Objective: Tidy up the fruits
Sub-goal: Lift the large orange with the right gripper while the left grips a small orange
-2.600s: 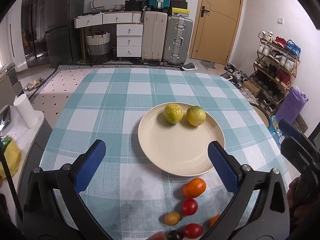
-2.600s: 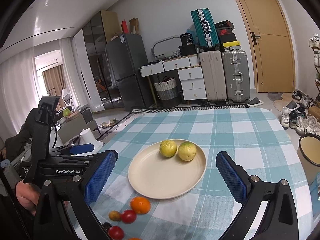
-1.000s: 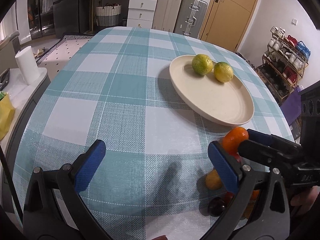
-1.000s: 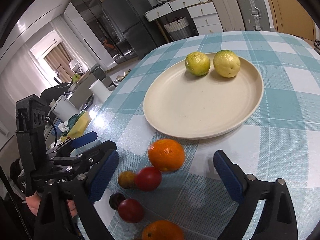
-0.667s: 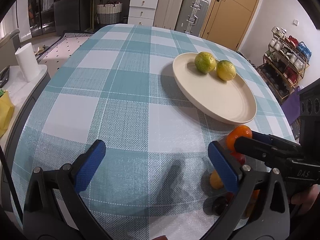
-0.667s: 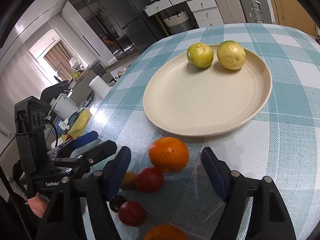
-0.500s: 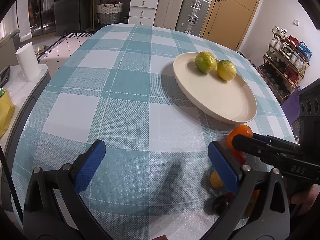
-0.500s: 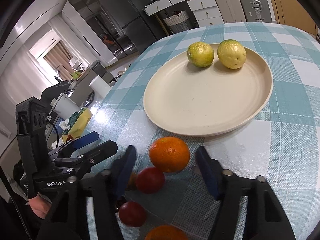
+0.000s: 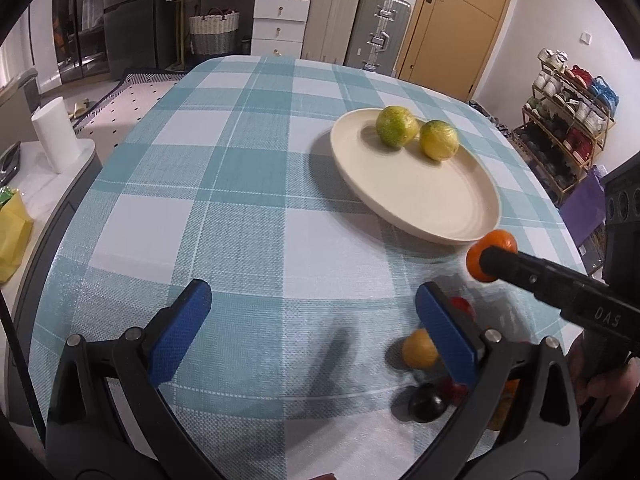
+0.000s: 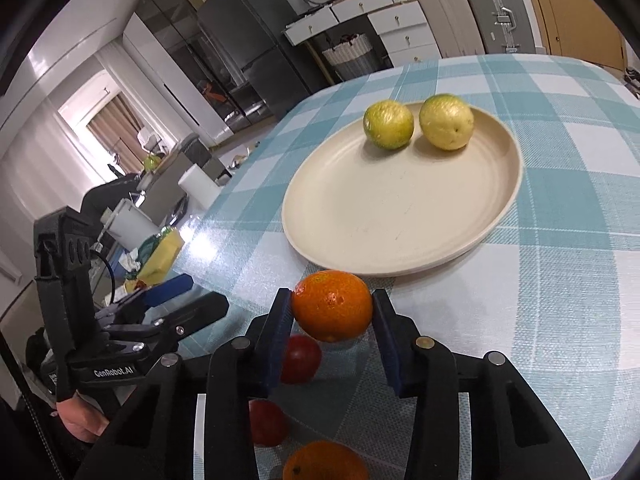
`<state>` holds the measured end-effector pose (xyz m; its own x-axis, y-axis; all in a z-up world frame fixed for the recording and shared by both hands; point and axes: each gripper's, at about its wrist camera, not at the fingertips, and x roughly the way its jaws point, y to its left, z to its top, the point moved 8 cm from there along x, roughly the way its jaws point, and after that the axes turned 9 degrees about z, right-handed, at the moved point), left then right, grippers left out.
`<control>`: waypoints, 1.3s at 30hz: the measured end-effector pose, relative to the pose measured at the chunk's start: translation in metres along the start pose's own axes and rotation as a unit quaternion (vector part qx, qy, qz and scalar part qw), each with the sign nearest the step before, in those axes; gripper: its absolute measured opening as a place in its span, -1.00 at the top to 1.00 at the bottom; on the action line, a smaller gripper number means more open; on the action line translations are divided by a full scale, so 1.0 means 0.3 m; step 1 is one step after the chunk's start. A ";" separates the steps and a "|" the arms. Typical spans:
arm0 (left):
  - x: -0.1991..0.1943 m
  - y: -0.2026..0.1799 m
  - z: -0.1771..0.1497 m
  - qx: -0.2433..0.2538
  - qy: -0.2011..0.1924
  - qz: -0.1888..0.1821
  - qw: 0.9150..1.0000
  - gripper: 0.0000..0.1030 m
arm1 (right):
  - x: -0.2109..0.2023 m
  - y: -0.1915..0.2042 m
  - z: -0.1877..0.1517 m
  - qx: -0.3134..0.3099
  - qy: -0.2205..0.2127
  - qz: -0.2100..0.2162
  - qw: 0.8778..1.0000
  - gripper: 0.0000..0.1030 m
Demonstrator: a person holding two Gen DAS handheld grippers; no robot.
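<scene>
My right gripper (image 10: 331, 300) is closing its jaws on an orange (image 10: 332, 306), and both blue pads touch its sides. It sits just short of the cream plate (image 10: 380, 216). Two yellow-green citrus fruits (image 10: 388, 124) (image 10: 446, 122) lie at the plate's far side. In the left wrist view the orange (image 9: 490, 254) shows at the tip of the right gripper's black finger (image 9: 520, 270). My left gripper (image 9: 312, 296) hangs open over bare cloth, nothing between its pads. Whether the orange still rests on the cloth I cannot tell.
Loose fruit lies under the right gripper: two red tomatoes (image 10: 300, 358) (image 10: 266, 422), a second orange (image 10: 324, 464), a small yellow fruit (image 9: 418, 348) and a dark plum (image 9: 426, 402). The checked tablecloth (image 9: 240, 184) covers a round table. A shoe rack (image 9: 568, 120) stands to the right.
The right gripper's jaws have come in from wide open until they meet the orange. Both hands have barely shifted; the left gripper stays open.
</scene>
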<state>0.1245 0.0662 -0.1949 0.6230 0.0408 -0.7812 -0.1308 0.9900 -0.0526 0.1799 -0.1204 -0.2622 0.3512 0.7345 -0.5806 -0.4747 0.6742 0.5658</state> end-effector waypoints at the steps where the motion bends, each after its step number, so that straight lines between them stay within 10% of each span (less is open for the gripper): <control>1: -0.009 -0.011 0.002 0.002 -0.002 -0.004 1.000 -0.97 | -0.010 0.001 0.003 0.000 -0.005 0.002 1.000 0.21; 24: -0.168 -0.417 -0.112 0.147 0.021 -0.123 0.981 -0.97 | -0.289 -0.112 0.033 0.031 -0.094 -0.016 0.995 0.21; 39: -0.143 -0.540 -0.195 0.184 0.078 -0.191 0.961 -0.35 | -0.349 -0.148 -0.002 0.043 -0.112 -0.009 0.993 0.21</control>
<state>0.0739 -0.1037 -0.1893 0.4438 -0.3270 -0.8344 0.3830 0.9109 -0.1533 0.1636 -0.2274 -0.2270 0.5345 0.7142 -0.4520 -0.3998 0.6848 0.6092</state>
